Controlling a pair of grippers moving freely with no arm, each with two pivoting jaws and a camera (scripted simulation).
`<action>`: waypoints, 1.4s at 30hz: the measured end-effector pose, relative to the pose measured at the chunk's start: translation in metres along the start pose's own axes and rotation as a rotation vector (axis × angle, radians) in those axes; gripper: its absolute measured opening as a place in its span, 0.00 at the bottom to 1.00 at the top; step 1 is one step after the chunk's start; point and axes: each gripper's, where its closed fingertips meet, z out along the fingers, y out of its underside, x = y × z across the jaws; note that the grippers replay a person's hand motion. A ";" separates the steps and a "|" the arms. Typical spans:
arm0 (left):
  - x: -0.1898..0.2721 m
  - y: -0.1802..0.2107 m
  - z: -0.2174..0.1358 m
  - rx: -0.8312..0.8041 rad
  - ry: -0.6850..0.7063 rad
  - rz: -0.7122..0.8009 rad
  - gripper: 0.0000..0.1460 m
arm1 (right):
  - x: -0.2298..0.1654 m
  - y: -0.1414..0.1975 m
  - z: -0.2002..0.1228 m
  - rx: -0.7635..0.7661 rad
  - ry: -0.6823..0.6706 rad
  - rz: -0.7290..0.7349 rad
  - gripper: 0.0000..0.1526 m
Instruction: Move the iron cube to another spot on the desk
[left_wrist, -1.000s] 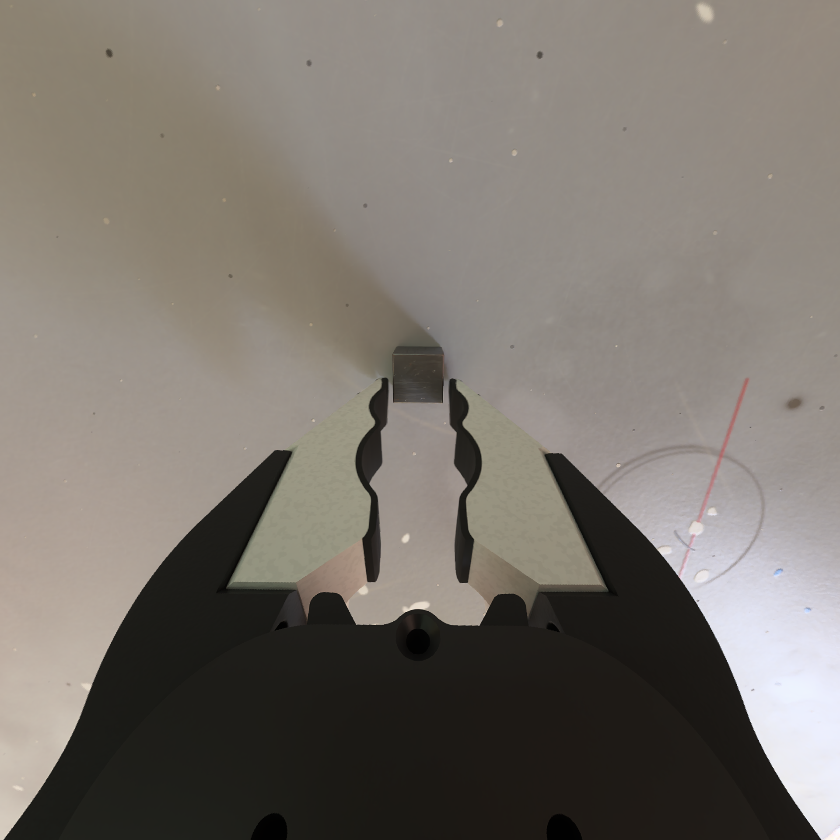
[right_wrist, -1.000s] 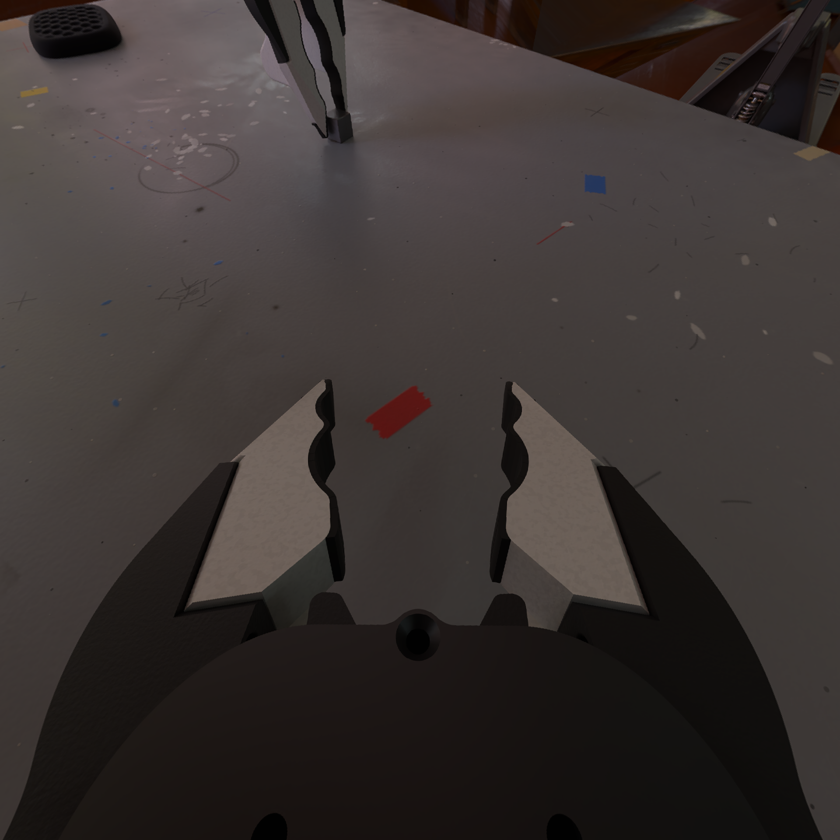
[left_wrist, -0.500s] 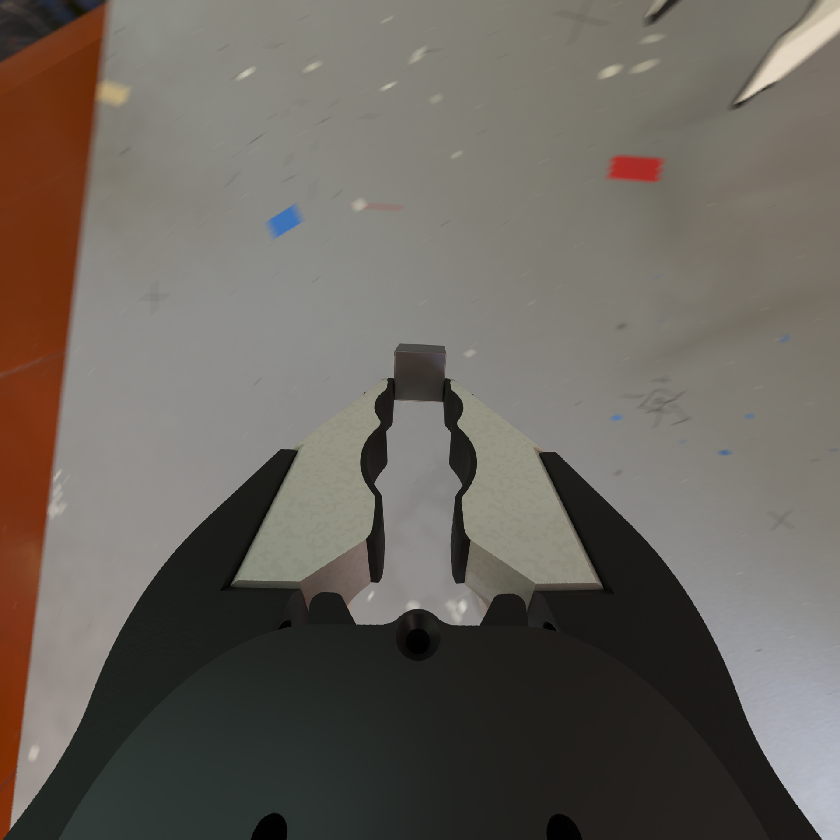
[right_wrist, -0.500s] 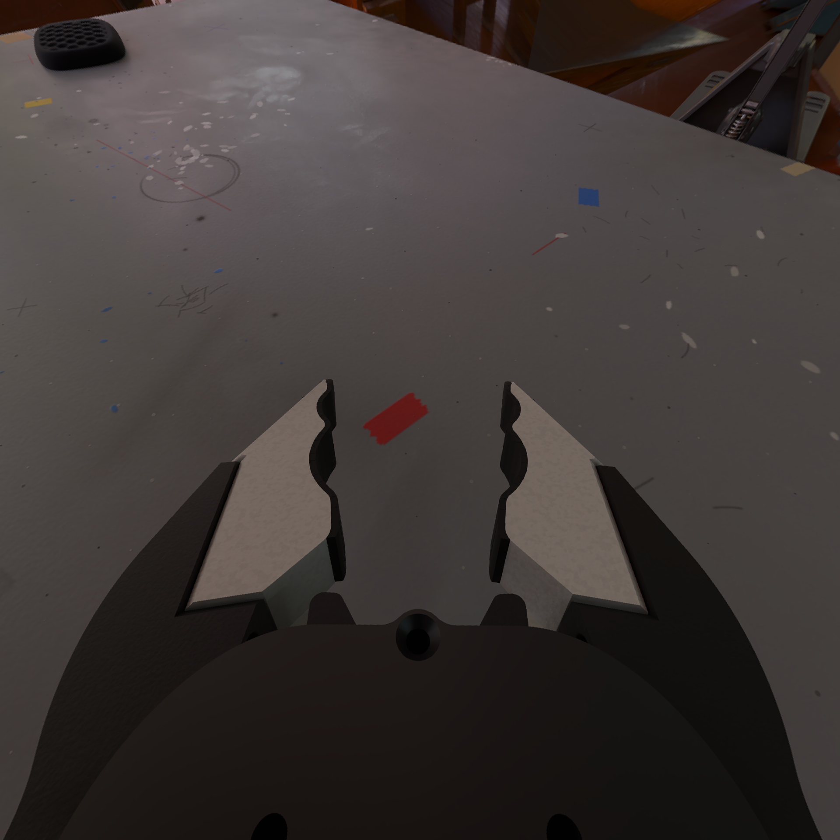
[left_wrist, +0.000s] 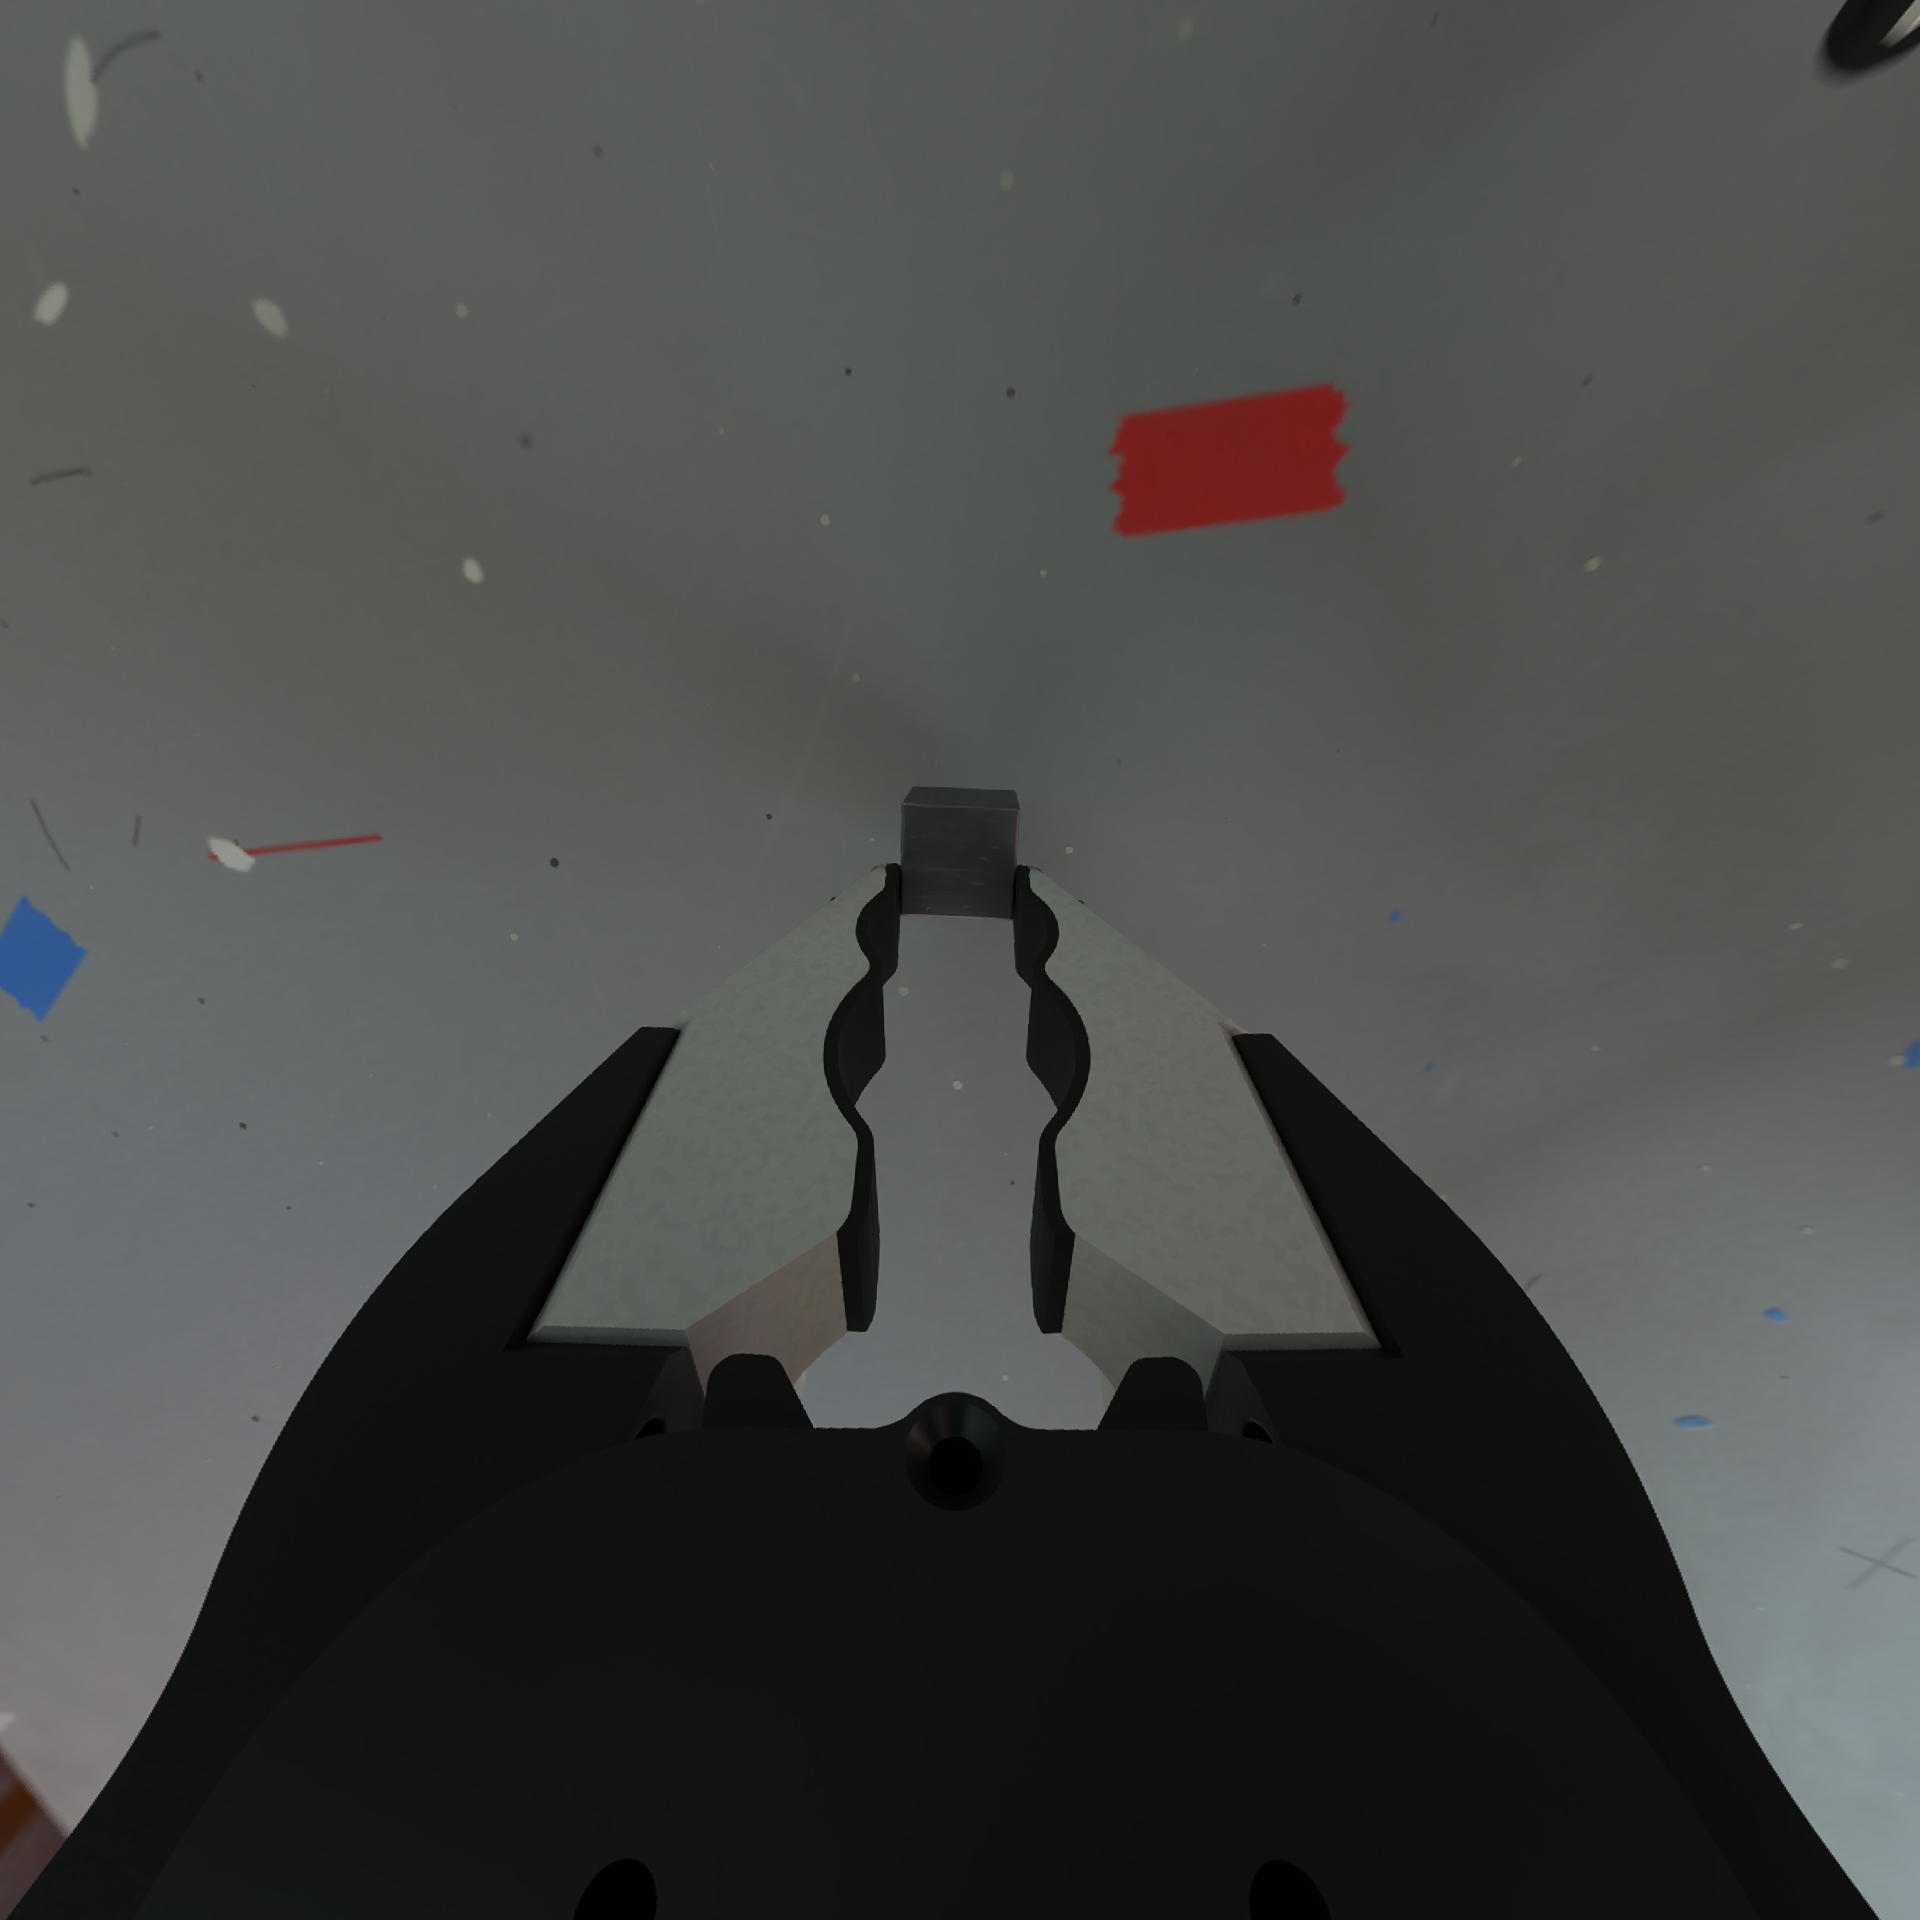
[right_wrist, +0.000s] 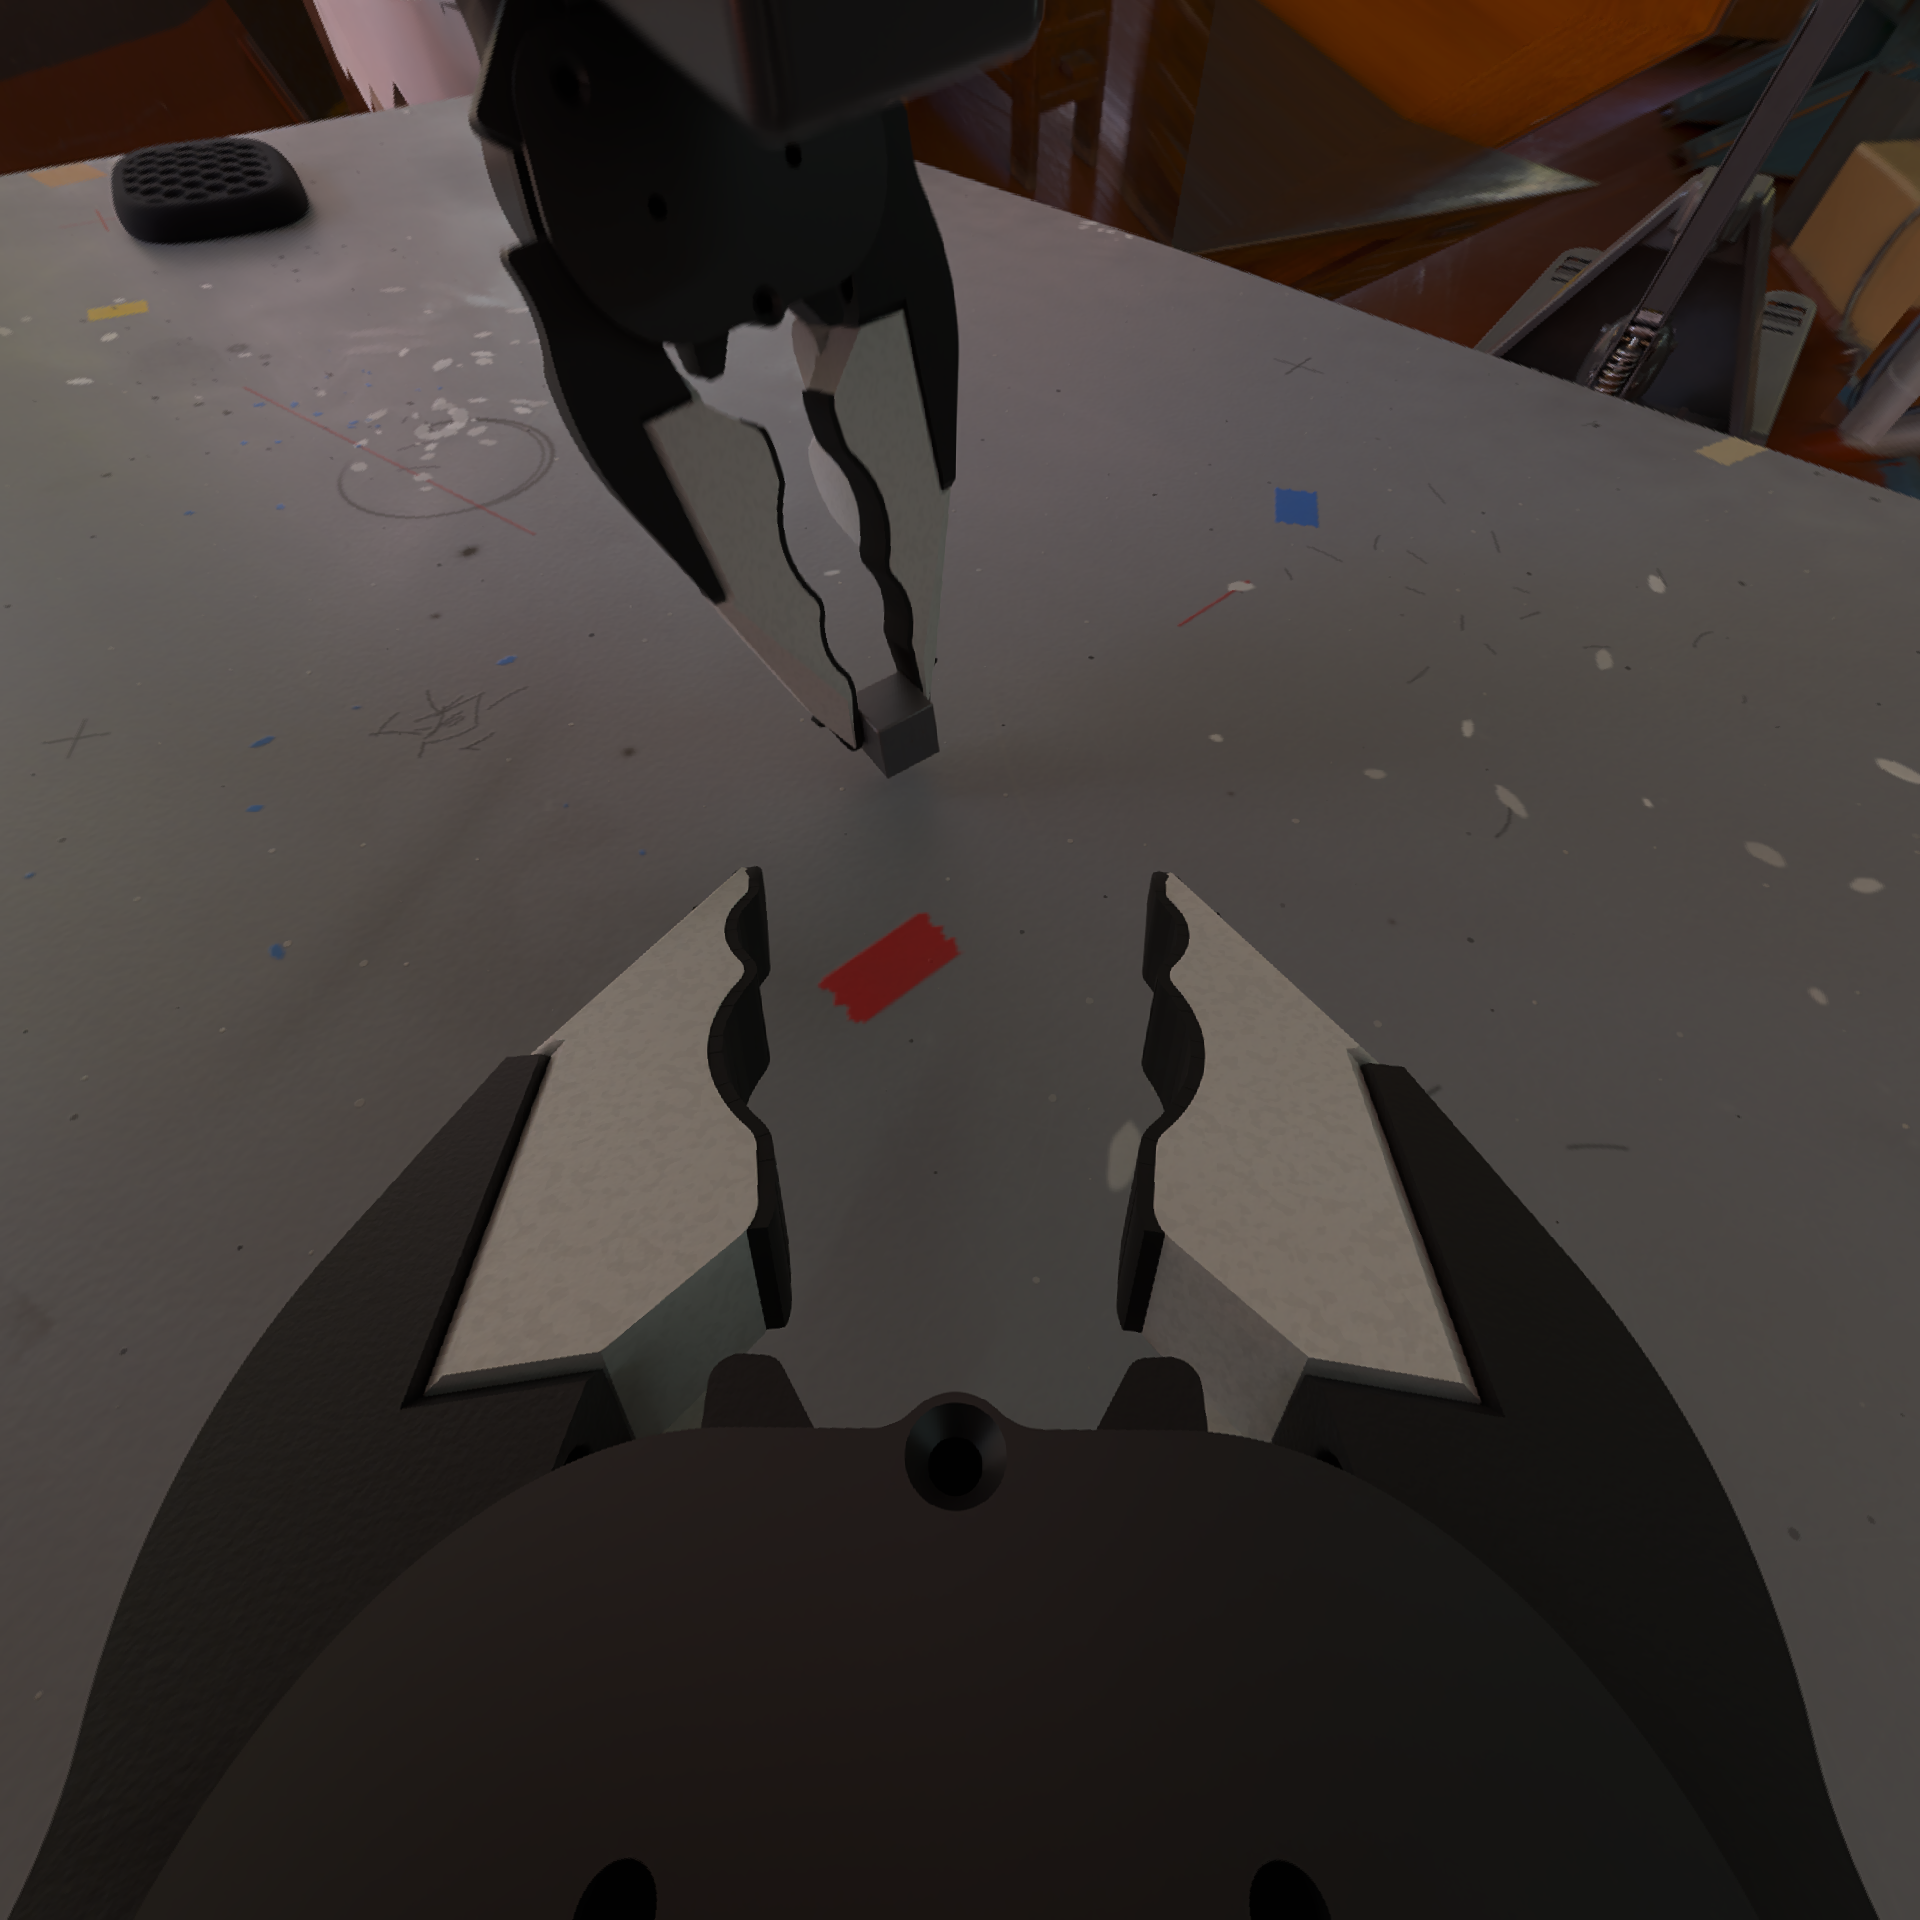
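Note:
The iron cube (left_wrist: 958, 847) is a small dark grey block pinched between the tips of my left gripper (left_wrist: 956, 883). In the right wrist view the cube (right_wrist: 902, 732) sits at or just above the grey desk (right_wrist: 312, 1039); I cannot tell if it touches. The left gripper (right_wrist: 883, 712) comes down steeply from above, shut on the cube. My right gripper (right_wrist: 954, 883) is open and empty, low over the desk, with a red tape mark (right_wrist: 888, 966) between its fingertips. The cube lies just beyond that mark.
A black perforated pad (right_wrist: 208, 192) lies at the desk's far left corner. A pencilled circle (right_wrist: 447, 468), blue tape (right_wrist: 1296, 506) and paint flecks mark the desk. The far desk edge (right_wrist: 1351, 301) drops to a cluttered floor with a metal stand (right_wrist: 1662, 301).
My left gripper closed on the cube near the circle, lifted it and carried it across the desk, now low near the red tape mark. The right gripper has stayed open and nearly still.

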 end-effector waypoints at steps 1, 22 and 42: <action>0.000 0.002 0.003 -0.015 -0.013 0.014 0.14 | 0.001 0.000 -0.001 0.003 0.000 0.003 0.48; -0.031 0.025 -0.136 0.713 -0.323 -0.234 0.31 | 0.009 -0.004 0.004 0.050 0.014 0.025 0.46; -0.088 0.145 -0.116 0.847 -0.289 -0.931 0.32 | 0.071 -0.071 0.108 -0.049 0.172 0.163 0.34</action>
